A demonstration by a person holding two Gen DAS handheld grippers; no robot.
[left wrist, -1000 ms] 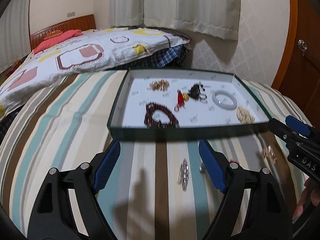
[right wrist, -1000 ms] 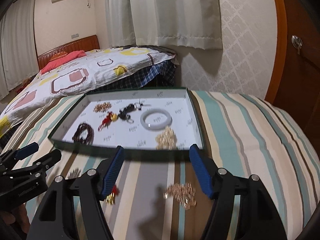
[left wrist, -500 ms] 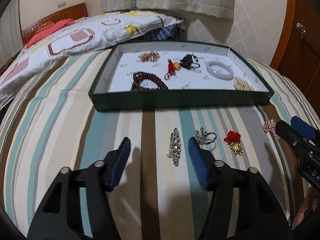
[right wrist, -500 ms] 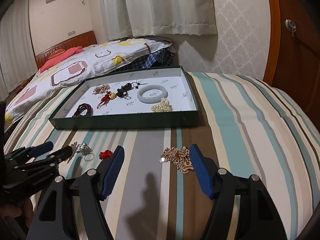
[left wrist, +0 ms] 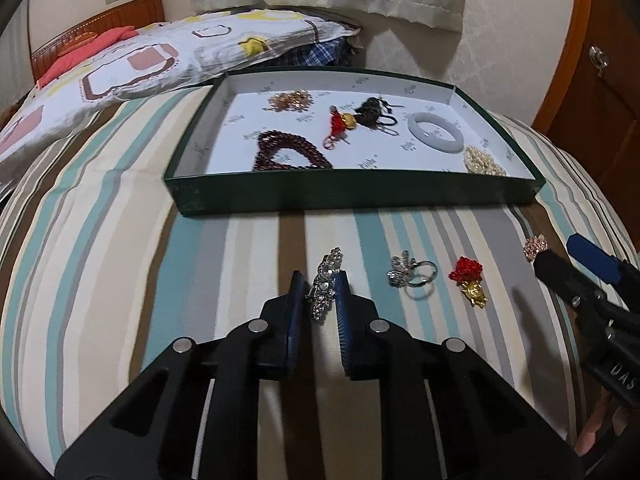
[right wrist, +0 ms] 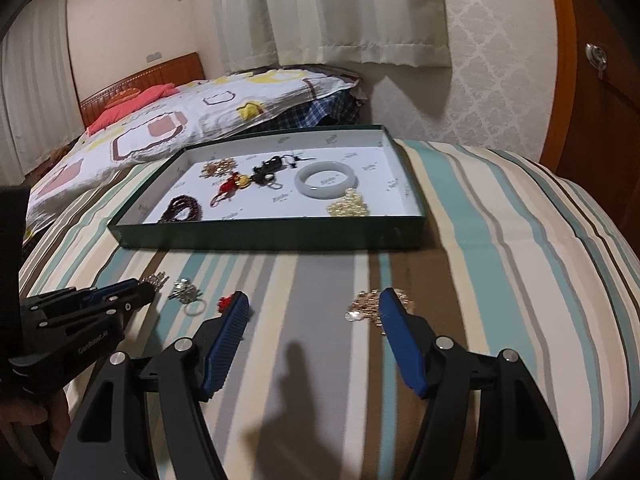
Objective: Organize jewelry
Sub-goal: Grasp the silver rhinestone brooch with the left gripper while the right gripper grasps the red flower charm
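The long sparkly silver rhinestone clip [left wrist: 325,283] is seen low in the middle of the left view, lying on the striped cloth of the table [left wrist: 120,264], and the jaws of the left gripper [left wrist: 320,300] are closed in on both sides of it, though it cannot be told if it is held tight yet. The clip is thin and bumpy, so it could slip out or twist when lifted, and the soft cloth could be pinched along with it. The jaws of the right gripper [right wrist: 314,334] are held wide apart with nothing between them, low in the right view; its right finger sits over the heap of thin gold chain [right wrist: 366,306], and the loose chain could be snagged and dragged if the gripper is pushed along the cloth. The silver ring [left wrist: 412,274] and the red and gold charm [left wrist: 468,280] lie just to the right of the clip and could be knocked. In the upper middle of both views the flat dark green box with a white inside [left wrist: 360,196] is seen, and in it are kept a dark red bead bracelet [left wrist: 288,156], a gold chain piece [left wrist: 291,100], a red tassel charm [left wrist: 340,126], a black cord piece [left wrist: 374,114], a white jade bangle [left wrist: 436,133] and a pearl bracelet [left wrist: 482,163].
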